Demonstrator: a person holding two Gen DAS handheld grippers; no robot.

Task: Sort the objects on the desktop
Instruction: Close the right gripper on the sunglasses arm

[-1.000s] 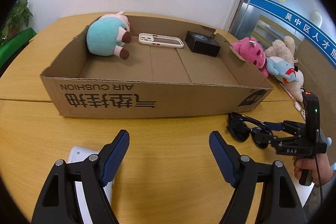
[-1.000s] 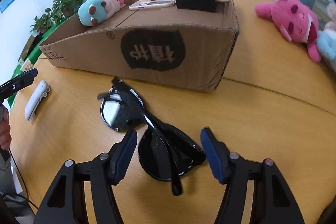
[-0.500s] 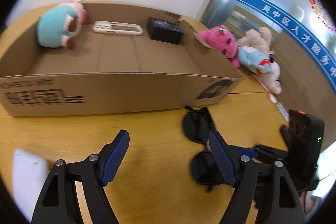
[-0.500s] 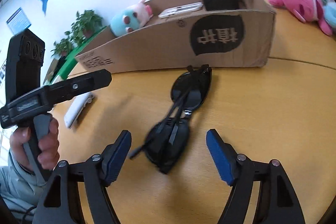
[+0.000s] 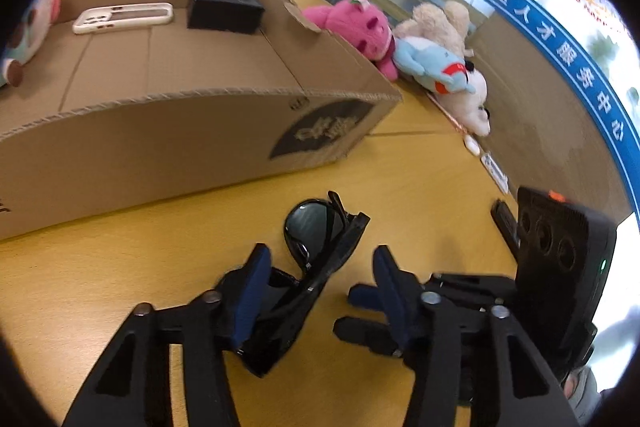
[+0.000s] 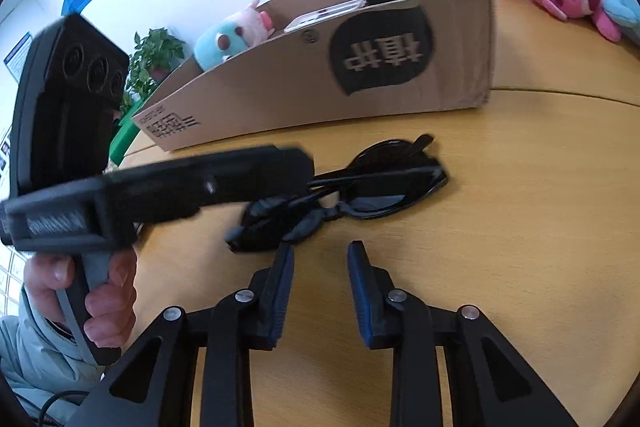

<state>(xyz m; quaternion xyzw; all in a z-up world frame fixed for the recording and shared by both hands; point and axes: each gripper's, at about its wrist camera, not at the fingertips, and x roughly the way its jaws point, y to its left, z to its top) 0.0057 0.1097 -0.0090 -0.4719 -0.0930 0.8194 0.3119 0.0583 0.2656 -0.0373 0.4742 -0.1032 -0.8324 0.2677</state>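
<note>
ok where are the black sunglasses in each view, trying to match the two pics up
Left wrist view: the black sunglasses lie low in the centre on the table, between the left gripper fingers.
Right wrist view: the sunglasses sit mid-frame, just beyond the right gripper, partly behind the other gripper.
Shared landmark: the cardboard box with its dark printed logo, right behind the sunglasses.

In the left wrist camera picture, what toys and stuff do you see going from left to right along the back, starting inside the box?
Teal plush → white phone case → black box → pink plush → light blue plush. The first three lie inside the cardboard box; the last two lie outside it.
</note>
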